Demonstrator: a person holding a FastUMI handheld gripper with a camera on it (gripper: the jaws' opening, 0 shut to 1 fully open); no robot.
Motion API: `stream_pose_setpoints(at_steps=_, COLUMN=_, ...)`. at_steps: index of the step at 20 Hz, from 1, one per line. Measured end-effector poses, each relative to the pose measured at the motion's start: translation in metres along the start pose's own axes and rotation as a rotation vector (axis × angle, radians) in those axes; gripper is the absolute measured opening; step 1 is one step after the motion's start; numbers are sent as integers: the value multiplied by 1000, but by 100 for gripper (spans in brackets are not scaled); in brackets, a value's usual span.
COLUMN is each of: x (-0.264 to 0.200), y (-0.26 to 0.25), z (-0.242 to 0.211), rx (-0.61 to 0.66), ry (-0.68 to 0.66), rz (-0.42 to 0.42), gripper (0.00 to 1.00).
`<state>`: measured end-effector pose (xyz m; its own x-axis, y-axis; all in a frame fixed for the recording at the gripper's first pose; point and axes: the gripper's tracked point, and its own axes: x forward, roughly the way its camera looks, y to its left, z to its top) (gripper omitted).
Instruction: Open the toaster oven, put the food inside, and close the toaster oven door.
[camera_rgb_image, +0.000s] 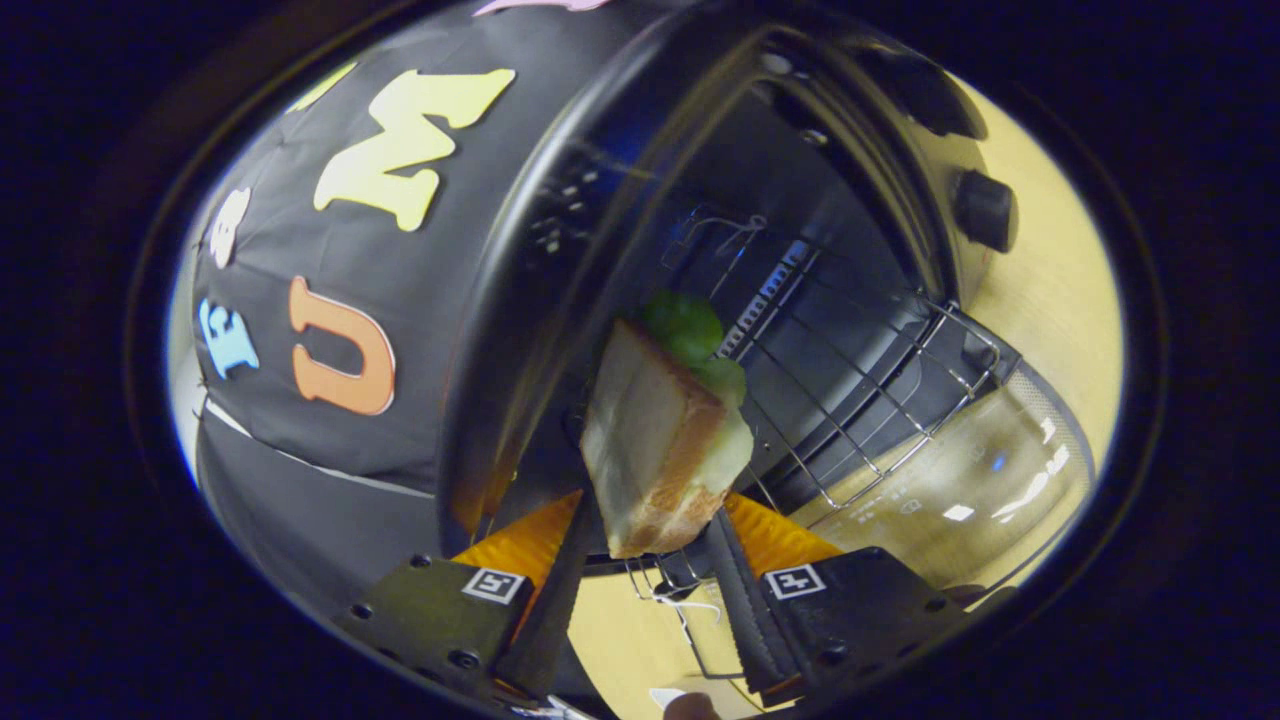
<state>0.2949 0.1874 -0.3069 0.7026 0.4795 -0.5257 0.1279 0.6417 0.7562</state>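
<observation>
Tongs (655, 545) clamp a sandwich (655, 445), tan bread, green filling.

The hand-held two-finger gripper (655, 545) has two flat dark plates with small screws, a square black-and-white marker on each, and long ribbed fingers (745, 610).

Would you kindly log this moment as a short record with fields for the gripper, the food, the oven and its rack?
gripper: gripper shut on the sandwich
food: sandwich, bread slice with green leaf at its far end, held between the fingers
oven: toaster oven just ahead, cavity exposed
door: glass door open, folded down
rack: wire rack inside, bare
surface: wooden table
task stage: food at the opening, not yet on the rack
</observation>
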Motion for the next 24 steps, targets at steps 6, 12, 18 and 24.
stream_pose_setpoints(at_steps=6, x=-16, y=-12, z=-17, rx=-113, ry=16, rz=-156, gripper=77)
stream_pose_setpoints(at_steps=12, x=-66, y=-17, z=-33, rx=-346, ry=28, rz=-203, gripper=99)
stream_pose_setpoints(at_steps=18, x=-133, y=-17, z=-48, rx=-672, ry=-26, rz=-227, gripper=99)
stream_pose_setpoints(at_steps=24, x=-150, y=-79, z=-74, rx=-755, ry=-36, rz=-339, gripper=99)
